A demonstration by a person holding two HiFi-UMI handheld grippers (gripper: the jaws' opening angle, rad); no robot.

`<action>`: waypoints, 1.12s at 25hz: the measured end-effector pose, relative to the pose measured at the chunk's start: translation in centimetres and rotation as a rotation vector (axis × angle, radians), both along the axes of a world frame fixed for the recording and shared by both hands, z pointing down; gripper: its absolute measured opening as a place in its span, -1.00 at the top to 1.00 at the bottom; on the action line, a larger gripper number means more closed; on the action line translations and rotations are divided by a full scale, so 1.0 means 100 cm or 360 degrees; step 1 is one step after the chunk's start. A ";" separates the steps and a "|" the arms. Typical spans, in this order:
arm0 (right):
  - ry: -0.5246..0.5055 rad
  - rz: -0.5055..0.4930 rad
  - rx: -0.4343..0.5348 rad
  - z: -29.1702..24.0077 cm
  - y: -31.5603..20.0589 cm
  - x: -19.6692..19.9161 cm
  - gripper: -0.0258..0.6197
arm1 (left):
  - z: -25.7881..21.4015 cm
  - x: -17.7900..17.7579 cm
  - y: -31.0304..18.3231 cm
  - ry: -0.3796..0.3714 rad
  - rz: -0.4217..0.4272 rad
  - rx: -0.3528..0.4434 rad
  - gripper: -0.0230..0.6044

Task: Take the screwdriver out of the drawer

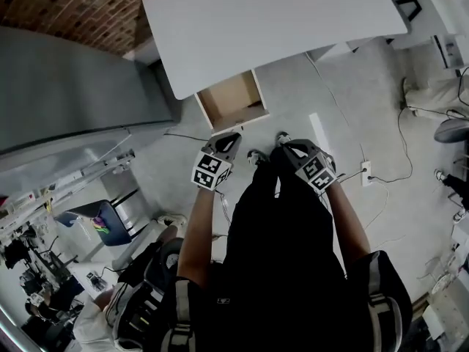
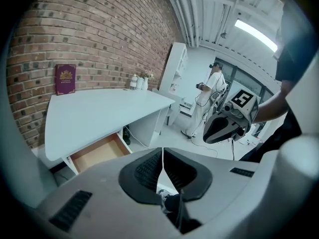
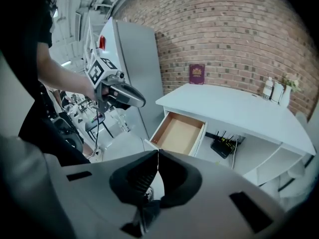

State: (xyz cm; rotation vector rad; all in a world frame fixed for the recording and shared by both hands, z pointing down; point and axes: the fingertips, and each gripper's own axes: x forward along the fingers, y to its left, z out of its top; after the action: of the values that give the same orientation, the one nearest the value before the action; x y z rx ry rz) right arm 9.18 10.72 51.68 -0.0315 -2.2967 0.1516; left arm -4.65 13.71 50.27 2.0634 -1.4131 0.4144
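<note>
Left gripper (image 2: 162, 153) and right gripper (image 3: 158, 156) are hanging pressed shut and empty, short of the open drawer (image 1: 231, 97), which is showing no screwdriver; I am expecting something light, rigid, best pinched across its handle.

Noted the drawer (image 1: 231, 98) pulled well out from under the front edge of the white desk (image 1: 278, 28), toward the desk's left end in the head view. Shallow, rectangular, sat level. White front panel and side walls, light wood-coloured bottom. Looked straight down into it from above; showed only plain, flat bottom board.
</note>
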 end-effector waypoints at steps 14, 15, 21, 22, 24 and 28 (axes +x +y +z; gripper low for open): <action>0.0070 0.0019 -0.0119 0.043 -0.010 -0.009 0.74 | 0.078 -0.003 -0.032 -0.0034 0.0148 -0.0161 0.86; 0.0072 0.0013 -0.0127 0.045 -0.010 -0.008 0.74 | 0.086 -0.003 -0.034 -0.0046 0.0165 -0.0181 0.86; 0.0162 -0.0054 -0.0196 0.079 -0.020 -0.003 0.74 | 0.136 -0.005 -0.066 -0.0065 0.0194 -0.0248 0.86; 0.0166 -0.0057 -0.0202 0.085 -0.022 -0.004 0.74 | 0.143 -0.003 -0.070 -0.0067 0.0205 -0.0257 0.86; 0.0153 -0.0040 -0.0226 0.094 -0.026 -0.008 0.74 | 0.157 0.001 -0.075 -0.0078 0.0248 -0.0284 0.86; 0.0144 -0.0033 -0.0241 0.112 -0.037 -0.014 0.74 | 0.195 0.005 -0.087 -0.0135 0.0351 -0.0361 0.86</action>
State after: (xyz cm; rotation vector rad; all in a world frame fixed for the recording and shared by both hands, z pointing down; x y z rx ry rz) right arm 7.74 7.02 62.88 -0.1240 -2.1898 0.3101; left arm -4.12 5.00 69.74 2.0395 -1.1296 0.7267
